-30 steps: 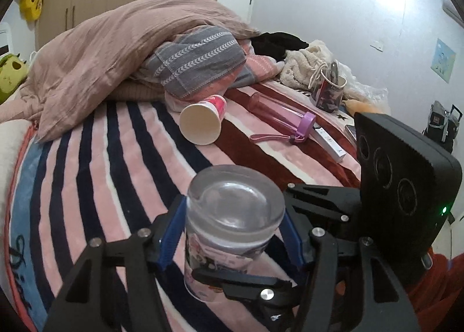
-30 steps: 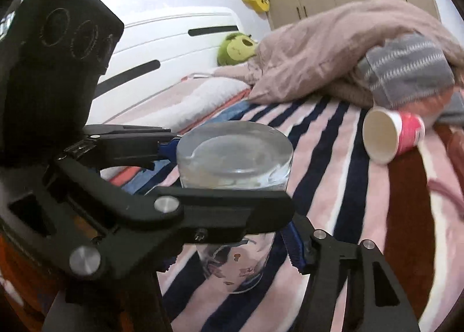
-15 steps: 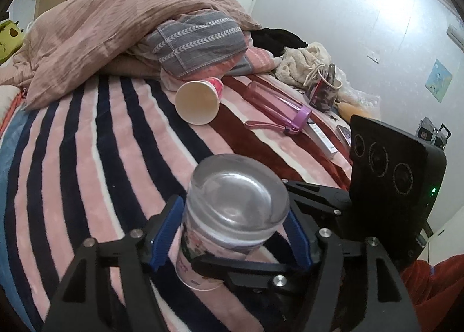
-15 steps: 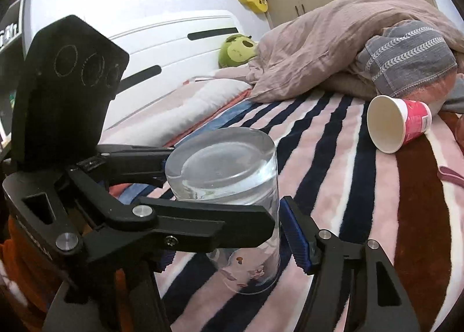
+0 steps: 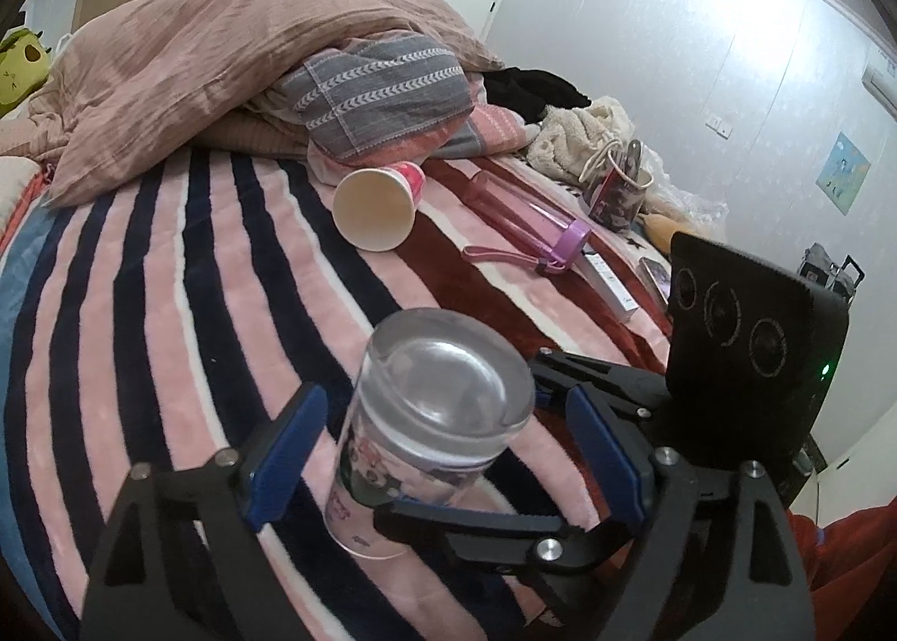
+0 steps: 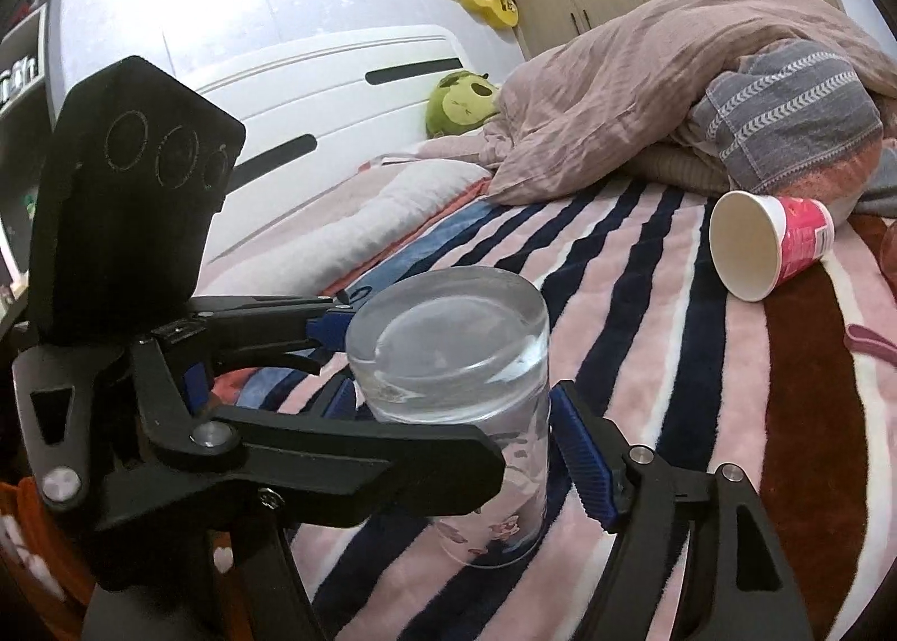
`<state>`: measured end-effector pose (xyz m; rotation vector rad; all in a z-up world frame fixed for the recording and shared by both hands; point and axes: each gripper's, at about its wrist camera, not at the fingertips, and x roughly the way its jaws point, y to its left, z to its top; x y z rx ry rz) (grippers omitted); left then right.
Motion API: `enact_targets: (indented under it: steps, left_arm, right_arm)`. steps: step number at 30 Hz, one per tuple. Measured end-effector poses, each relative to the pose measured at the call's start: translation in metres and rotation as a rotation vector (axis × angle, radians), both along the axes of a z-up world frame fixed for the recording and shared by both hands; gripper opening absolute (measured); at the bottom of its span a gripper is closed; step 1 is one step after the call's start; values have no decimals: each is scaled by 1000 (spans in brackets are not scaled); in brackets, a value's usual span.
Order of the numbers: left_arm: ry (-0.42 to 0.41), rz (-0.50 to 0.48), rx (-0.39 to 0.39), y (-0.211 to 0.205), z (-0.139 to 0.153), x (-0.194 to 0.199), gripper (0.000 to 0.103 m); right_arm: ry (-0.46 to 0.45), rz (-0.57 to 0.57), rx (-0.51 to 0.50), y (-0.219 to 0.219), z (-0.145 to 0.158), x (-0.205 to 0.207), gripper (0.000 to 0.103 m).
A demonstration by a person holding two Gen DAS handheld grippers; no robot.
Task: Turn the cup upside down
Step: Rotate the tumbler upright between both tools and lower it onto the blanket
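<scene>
Though the glass cup (image 5: 431, 428) carries a pink cartoon print, its lettering is too small to read. It stands upside down on the striped bed (image 5: 168, 305), thick base up, rim in the blanket. Both the left tool (image 5: 443, 445) and right tool (image 6: 448, 445) bracket it with fingers spread wide, blue pads clear. Black tool parts hide its lower wall.

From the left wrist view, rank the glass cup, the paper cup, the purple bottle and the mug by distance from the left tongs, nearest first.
1. Glass cup, upside down between the left tongs.
2. Paper cup, on its side, ahead.
3. Purple bottle, lying ahead and right.
4. Mug, far right, upright.
</scene>
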<state>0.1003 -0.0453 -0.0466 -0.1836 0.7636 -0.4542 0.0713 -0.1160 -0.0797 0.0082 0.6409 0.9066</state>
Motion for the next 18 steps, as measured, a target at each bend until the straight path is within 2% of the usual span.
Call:
enact_targets:
  steps: [6, 10, 18]
  left_arm:
    - [-7, 3, 8, -1, 3, -3, 86]
    - [-19, 14, 12, 1, 9, -7, 86]
    - [-55, 35, 8, 7, 21, -19, 86]
  right_arm:
    - [-1, 3, 1, -1, 0, -2, 70]
    - [-8, -14, -17, -1, 0, -2, 83]
    - [14, -20, -20, -7, -1, 4, 86]
